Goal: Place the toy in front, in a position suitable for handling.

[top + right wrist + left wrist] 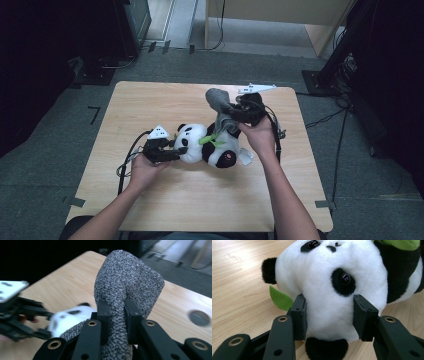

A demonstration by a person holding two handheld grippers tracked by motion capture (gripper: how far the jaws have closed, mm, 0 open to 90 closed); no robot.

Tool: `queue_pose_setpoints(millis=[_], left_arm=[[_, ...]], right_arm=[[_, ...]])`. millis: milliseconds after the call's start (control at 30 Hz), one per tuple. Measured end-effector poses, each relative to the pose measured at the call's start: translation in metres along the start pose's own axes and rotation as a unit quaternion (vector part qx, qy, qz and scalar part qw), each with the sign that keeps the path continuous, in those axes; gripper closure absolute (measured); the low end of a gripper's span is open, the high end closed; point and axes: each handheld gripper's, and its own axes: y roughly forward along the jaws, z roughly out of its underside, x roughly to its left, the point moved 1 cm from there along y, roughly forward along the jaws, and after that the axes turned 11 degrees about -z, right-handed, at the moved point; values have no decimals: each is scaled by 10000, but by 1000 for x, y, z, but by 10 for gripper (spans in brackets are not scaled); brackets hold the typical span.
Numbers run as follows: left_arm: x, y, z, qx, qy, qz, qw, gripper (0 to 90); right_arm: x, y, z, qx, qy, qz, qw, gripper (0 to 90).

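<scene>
Forearms in from the near edge of the worktop (pixel 150 200), left low and angled inward, right raised higher with the wrist bent over the toy. Left gripper (pixel 167 150) level with the worktop, pads (pixel 299 315) pressed into both sides of the white head of the plush panda (pixel 207 145), clamped on it. Right gripper (pixel 240 114) lifted above the panda's body, jaws pinched tight on a narrow fold of the grey knitted sock (pixel 220 107), gripping it. Panda on its back near the middle of the worktop, long axis running left to right in the high view, head toward the left gripper, feet toward the right. Green felt leaf (pixel 279 298) just beside the head, another green patch on the chest. Sock standing up from the panda's lower body, rounded closed end pointing up and away, lower part hanging toward the toy. White tag at the panda's right end. Beyond the worktop, grey carpet, dark stands and cables.
</scene>
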Motion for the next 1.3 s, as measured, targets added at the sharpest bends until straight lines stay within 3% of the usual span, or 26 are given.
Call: queue_pose_setpoints(millis=[33, 267, 500, 600, 767, 900, 1300], left_arm=[[1, 1, 0, -19, -8, 26, 10000, 524], [2, 1, 0, -32, -30, 107, 9999, 507], [2, 0, 0, -39, -20, 105, 9999, 505], [2, 0, 0, -35, 3, 98, 9999, 505], [2, 0, 1, -10, 8, 85, 10000, 505], [2, 0, 1, -19, 9, 94, 10000, 506], [3, 0, 1, -11, 8, 123, 9999, 508]], right_arm=[[10, 9, -2, 5, -92, -148, 9998, 789], [39, 41, -6, 110, -250, -610, 9978, 788], [52, 64, -4, 171, -202, -960, 9950, 788], [58, 79, 5, 480, -259, -982, 9937, 788], [51, 93, 22, 854, -272, -865, 9922, 788], [41, 86, 28, 731, -171, -808, 9939, 789], [11, 60, 38, 792, 165, -494, 9955, 789]])
